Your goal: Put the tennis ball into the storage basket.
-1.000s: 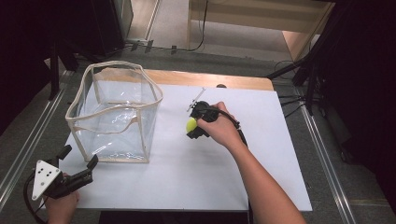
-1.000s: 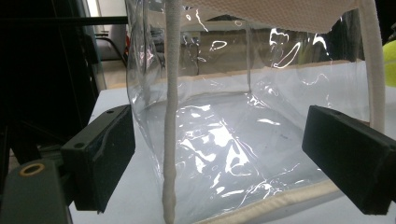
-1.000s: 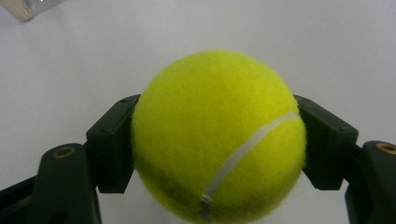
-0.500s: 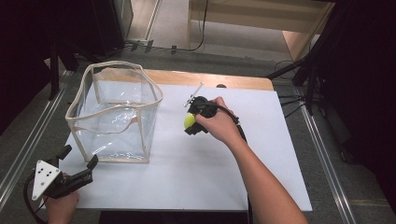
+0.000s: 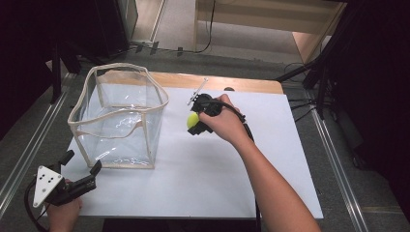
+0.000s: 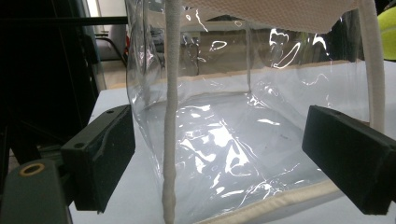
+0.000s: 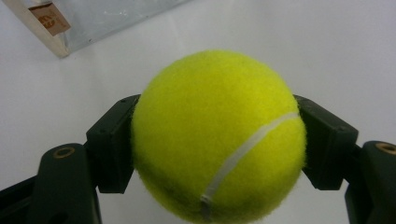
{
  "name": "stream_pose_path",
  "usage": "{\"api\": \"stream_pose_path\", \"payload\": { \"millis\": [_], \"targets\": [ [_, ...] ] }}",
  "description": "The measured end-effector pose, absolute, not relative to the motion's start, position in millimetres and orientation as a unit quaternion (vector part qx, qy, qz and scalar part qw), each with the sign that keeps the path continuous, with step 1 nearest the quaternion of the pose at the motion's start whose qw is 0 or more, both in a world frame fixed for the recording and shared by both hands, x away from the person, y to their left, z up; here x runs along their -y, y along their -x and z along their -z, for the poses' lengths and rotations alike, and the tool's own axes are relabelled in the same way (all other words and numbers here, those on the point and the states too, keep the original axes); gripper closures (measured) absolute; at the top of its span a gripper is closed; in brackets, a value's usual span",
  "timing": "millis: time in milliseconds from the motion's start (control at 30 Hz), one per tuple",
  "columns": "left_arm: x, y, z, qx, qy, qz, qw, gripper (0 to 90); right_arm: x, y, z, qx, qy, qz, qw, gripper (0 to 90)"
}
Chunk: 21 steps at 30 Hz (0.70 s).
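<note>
Tennis ball clamped in my right gripper beside the clear bag

Tennis ball [image 7: 218,135], bright yellow-green with a white seam curving across its lower right, sits squeezed between the two black jaws of my right gripper [image 7: 217,144]; one jaw presses each side of it in the right gripper view. In the high view the ball [image 5: 193,120] shows just left of my right hand [image 5: 223,121], near the middle of the frame, over the white tabletop [image 5: 270,159]; I cannot tell from these pictures whether it touches the surface. My forearm runs down from that hand toward the bottom right of the frame.

To the left of the ball stands a clear plastic bag [image 5: 121,121] with cream fabric trim, boxy and open at the top, upright on the tabletop in the left-centre of the high view. Ball and bag are near each other but apart. In the right gripper view a corner of the bag's trimmed base with a small brown label [image 7: 50,17] shows at the upper left.

My left gripper [image 5: 80,169] rests at the lower left of the high view, held in my left hand [image 5: 63,212], jaws spread wide and grasping nothing. In the left gripper view its jaws stand well apart, with the near corner of the bag [image 6: 224,140] between them, and a sliver of the ball [image 6: 388,32] at the upper right edge.
</note>
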<state>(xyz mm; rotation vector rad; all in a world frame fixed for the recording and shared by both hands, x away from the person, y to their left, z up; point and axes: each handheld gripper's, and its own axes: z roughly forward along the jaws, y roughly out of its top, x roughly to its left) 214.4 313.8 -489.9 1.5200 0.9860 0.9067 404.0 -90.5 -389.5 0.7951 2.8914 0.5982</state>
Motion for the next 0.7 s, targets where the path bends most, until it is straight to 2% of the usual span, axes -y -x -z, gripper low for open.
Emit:
{"api": "stream_pose_path", "payload": {
  "millis": [700],
  "targets": [
    [-313.9,-214.9,490.0,-0.412,-0.635,-0.379,0.533,9.8,80.2,-410.4,350.8,-0.946,-0.245,-0.206,0.049,23.4]
  ]
}}
